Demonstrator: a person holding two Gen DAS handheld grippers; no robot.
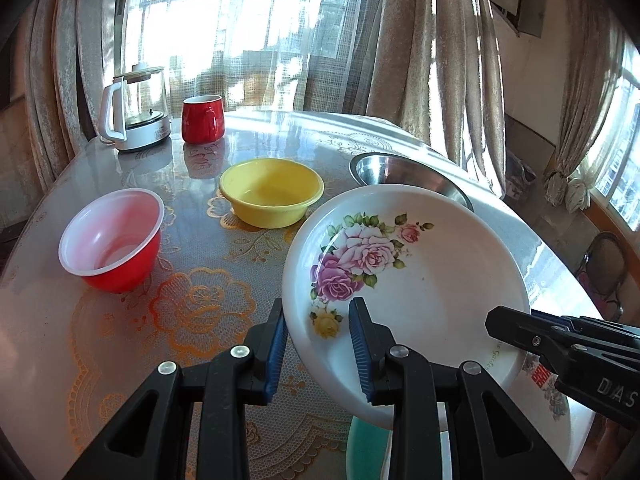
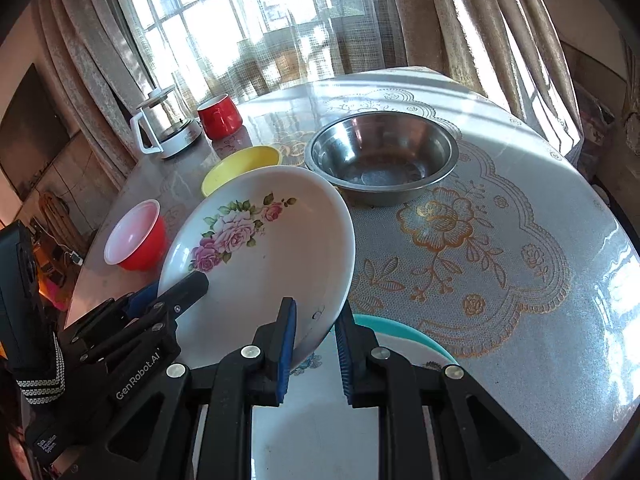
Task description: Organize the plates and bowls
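White rose-printed plate [image 1: 420,280] tilted, rim pinched by left hand-held gripper [image 1: 318,344] and right hand-held gripper [image 2: 316,350].

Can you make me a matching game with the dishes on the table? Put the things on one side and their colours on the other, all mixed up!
Things:
1. mug
2. flowered plate
3. big bowl
4. small bowl beside the mug

Colours:
A. shiny silver
B. yellow
C. all red
D. white with pink roses

Pairs: 1-C, 2-D, 3-A, 4-B
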